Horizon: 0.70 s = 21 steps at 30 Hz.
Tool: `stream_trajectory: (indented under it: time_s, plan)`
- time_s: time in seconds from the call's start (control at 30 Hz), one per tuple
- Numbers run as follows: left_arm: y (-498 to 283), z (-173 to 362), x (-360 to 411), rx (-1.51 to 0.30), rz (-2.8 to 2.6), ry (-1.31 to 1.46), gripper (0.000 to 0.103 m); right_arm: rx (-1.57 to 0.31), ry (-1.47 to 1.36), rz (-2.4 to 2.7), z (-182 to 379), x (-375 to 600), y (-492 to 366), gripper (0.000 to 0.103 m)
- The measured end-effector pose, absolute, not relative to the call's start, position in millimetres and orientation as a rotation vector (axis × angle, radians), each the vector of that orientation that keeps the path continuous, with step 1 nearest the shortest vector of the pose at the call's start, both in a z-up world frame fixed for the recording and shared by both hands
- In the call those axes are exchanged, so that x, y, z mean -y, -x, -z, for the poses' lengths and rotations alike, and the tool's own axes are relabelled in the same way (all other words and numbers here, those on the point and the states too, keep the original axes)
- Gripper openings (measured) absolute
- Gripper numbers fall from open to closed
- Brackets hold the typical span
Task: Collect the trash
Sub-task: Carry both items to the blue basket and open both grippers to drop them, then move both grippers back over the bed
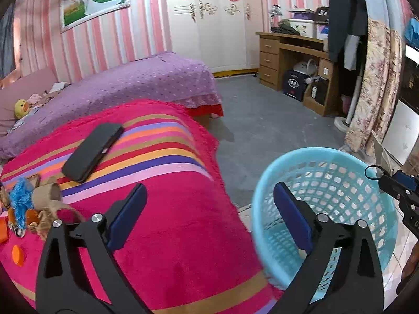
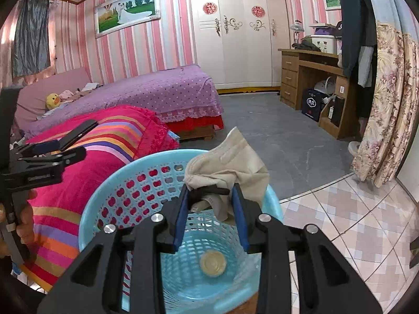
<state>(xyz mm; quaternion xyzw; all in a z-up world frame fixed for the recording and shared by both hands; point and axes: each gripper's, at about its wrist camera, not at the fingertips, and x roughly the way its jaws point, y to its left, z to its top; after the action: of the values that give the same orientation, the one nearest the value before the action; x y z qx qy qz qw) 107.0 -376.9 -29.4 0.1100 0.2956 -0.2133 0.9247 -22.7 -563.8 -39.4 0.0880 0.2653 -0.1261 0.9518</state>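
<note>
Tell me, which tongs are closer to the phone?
Left. The left tongs hang open over the blanket, just short of the phone. The right tongs are over the basket, gripping a mask.

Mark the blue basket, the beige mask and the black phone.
blue basket (image 2: 146, 183): right wrist view, far inner wall.
beige mask (image 2: 230, 164): right wrist view, middle of the fabric.
black phone (image 1: 93, 150): left wrist view, centre of its face.

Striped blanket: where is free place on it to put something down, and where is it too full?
The striped blanket is bare between the black case and the blue basket, under the open left gripper. It is crowded at its left edge: cardboard tube, blue tinsel, orange cap.
</note>
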Motion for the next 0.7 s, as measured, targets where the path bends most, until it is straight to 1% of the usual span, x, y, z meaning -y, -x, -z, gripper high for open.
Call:
stream_trajectory:
  time_s: [0.03,0.1,0.13,0.17,0.2,0.23,0.33,0.37,0.4,0.5,0.7]
  plan:
    - [-107.6,28.2,374.0,-0.606,0.432,-0.223,0.095,-0.538,-0.174,0.268,39.4,563.2,22.3,0.04]
    - [-109.0,27.0,364.2,-0.606,0.418,-0.221,0.095,-0.539,-0.178,0.272,39.3,561.8,19.8,0.053]
    - [-109.2,27.1,360.1,-0.605,0.413,-0.221,0.095,-0.539,-0.179,0.275,39.1,560.9,18.4,0.057]
    - [-109.3,26.2,355.4,-0.604,0.408,-0.22,0.095,-0.54,-0.175,0.285,38.5,559.8,17.2,0.063]
    - [-109.3,23.8,347.9,-0.599,0.397,-0.22,0.095,-0.539,-0.176,0.289,37.1,558.8,16.5,0.067]
    - [-108.6,22.8,342.7,-0.594,0.391,-0.22,0.095,-0.537,-0.179,0.287,36.1,557.6,16.4,0.069]
    - [-105.2,12.1,319.5,-0.565,0.367,-0.219,0.095,-0.516,-0.182,0.28,28.1,551.1,17.9,0.078]
    - [-103.7,7.6,311.2,-0.551,0.357,-0.223,0.095,-0.504,-0.182,0.277,24.1,547.4,18.8,0.085]
    - [-102.3,3.8,304.1,-0.539,0.347,-0.227,0.095,-0.494,-0.179,0.277,20.6,543.6,19.4,0.088]
    - [-96.9,-11.9,274.5,-0.502,0.304,-0.225,0.097,-0.47,-0.177,0.26,10.8,529.3,19.1,0.093]
    - [-90.8,-38.5,192.5,-0.466,0.209,-0.208,0.097,-0.453,-0.183,0.18,-0.3,488.6,8.8,0.094]
